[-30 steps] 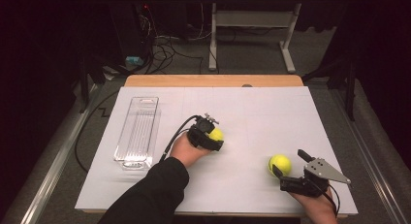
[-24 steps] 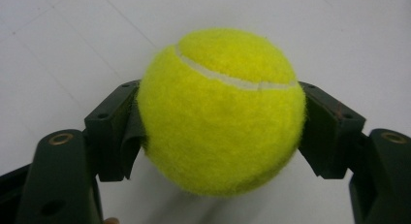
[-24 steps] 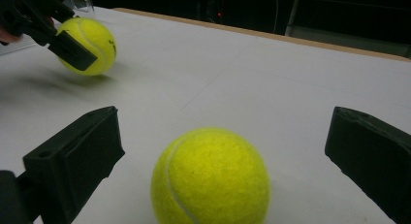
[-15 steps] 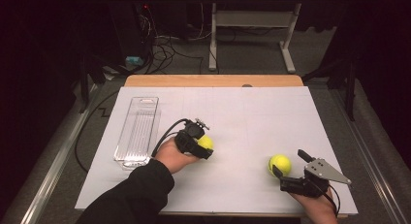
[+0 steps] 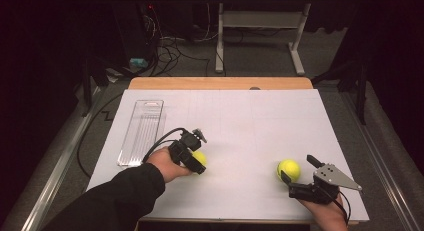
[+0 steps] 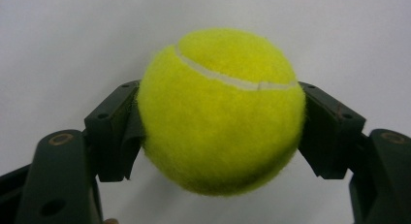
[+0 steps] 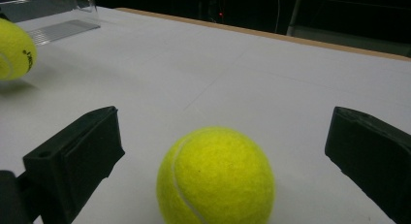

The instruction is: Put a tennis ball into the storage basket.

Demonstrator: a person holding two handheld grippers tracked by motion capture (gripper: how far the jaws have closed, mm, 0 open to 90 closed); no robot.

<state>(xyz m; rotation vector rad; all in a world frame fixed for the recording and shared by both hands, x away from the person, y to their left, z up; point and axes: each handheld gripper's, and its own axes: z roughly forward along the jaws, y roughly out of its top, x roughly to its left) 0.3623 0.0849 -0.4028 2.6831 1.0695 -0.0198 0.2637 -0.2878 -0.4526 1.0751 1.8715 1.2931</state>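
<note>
While the left tool (image 5: 196,162) clamps a fuzzy yellow-green felt tennis ball (image 6: 220,110) across its middle above the white table (image 5: 240,126), the right tool (image 7: 218,151) stands wide around a second tennis ball (image 7: 215,178); light, springy, grippy.

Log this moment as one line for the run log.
left gripper: shut on held tennis ball | right gripper: open around second tennis ball | clear tray: far left

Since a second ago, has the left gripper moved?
Yes. The left gripper, shut on its tennis ball, has shifted left and nearer, toward the clear tray.
</note>
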